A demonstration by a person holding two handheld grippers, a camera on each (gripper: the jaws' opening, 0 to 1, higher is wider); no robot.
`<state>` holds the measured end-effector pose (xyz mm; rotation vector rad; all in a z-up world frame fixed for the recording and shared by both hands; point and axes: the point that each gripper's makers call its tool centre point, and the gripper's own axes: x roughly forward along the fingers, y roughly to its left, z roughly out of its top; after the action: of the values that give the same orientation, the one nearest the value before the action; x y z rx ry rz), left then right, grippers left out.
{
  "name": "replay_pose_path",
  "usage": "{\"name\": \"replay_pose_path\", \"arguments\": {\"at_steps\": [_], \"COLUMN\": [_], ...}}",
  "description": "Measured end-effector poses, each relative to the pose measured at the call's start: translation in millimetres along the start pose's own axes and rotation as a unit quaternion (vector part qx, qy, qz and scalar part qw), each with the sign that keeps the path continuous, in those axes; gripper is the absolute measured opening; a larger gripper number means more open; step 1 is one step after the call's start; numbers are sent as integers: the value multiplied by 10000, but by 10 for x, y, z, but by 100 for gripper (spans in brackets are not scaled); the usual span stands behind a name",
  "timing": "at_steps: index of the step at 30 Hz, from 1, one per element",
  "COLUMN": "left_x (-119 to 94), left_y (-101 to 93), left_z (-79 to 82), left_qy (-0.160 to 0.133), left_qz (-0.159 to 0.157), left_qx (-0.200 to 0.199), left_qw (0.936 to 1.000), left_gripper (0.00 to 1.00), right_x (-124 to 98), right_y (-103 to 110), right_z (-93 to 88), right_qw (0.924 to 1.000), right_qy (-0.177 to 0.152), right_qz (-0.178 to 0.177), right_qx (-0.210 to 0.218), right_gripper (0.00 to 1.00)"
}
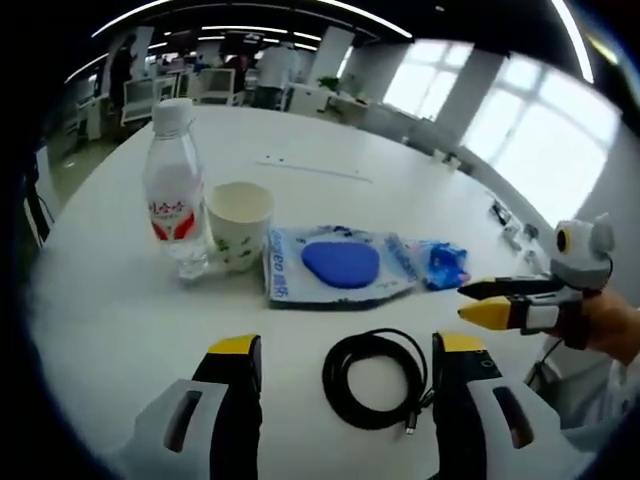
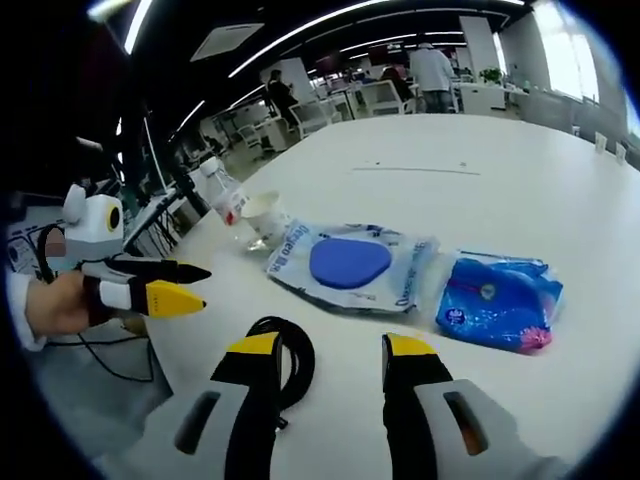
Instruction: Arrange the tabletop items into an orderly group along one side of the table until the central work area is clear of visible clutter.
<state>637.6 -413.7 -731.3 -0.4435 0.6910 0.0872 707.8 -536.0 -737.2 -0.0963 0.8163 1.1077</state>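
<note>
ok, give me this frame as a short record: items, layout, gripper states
table: white, round
row: bottle, cup, mouse pack, blue pouch
bottle: upright, capped, next to the cup
cup: upright, open
cable: black, coiled, nearest the grippers
left gripper: open, nothing held, cable between its fingers
right gripper: open, nothing held

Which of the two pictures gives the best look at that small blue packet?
The right gripper view: the small blue packet lies close, whole and unobstructed. In the left gripper view it is small, far off, beside the larger pouch.
</note>
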Motion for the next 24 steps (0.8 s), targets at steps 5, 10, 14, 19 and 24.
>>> {"name": "replay_pose_path", "arguments": {"at_steps": [5,10,14,19,24], "left_x": [40,78,83,130,178], "left_y": [69,97,63,71,63], "left_z": [-113,-244,-314,-415,-511], "left_qy": [61,175,284,366,438], "left_qz": [60,81,81,84,91], "left_qx": [-80,-174,-183,-238,-285], "left_qw": [9999,9997,9994,9990,9986], "left_gripper": [65,64,64,63,62], "right_x": [47,93,109,110,122], "right_y": [23,71,108,173,185], "right_z": [-83,-170,-262,-371,-417], "right_qw": [9999,9997,9995,9991,9989], "right_qy": [95,191,278,393,458], "right_qz": [57,116,127,139,128], "right_qx": [1,-11,-11,14,29], "right_gripper": [37,37,37,37,36]}}
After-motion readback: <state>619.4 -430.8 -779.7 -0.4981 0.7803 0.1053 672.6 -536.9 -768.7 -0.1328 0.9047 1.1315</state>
